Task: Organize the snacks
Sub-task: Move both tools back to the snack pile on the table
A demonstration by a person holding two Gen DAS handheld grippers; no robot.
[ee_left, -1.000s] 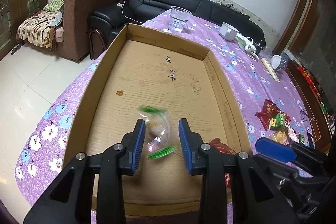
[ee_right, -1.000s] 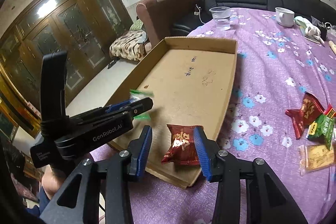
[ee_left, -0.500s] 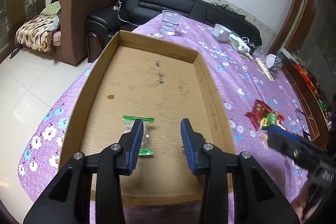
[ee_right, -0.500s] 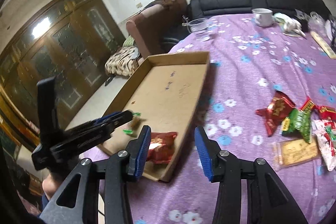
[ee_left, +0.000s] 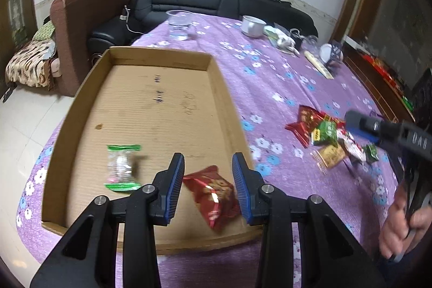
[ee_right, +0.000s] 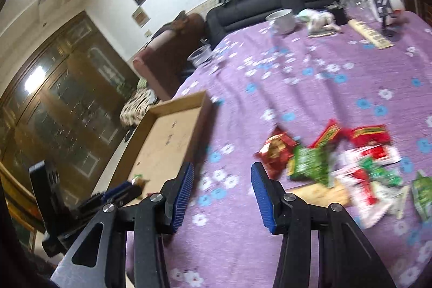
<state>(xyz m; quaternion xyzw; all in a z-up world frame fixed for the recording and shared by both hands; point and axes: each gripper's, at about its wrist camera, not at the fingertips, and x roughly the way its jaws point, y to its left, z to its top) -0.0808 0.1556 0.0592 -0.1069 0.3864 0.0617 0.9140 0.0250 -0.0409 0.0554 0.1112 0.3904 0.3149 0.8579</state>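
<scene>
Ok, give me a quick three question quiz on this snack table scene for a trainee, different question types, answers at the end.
1. True or false: the cardboard tray holds no snacks.
2. Multiple choice: the loose snack pile lies A) inside the tray, B) on the purple tablecloth beside the tray, C) on the black sofa.
3. Fill in: the clear packet with green ends lies beside a ____ packet in the tray.

Key
1. False: two packets lie in it.
2. B.
3. Red: the red packet shows between the fingers of the left tool, untouched.
</scene>
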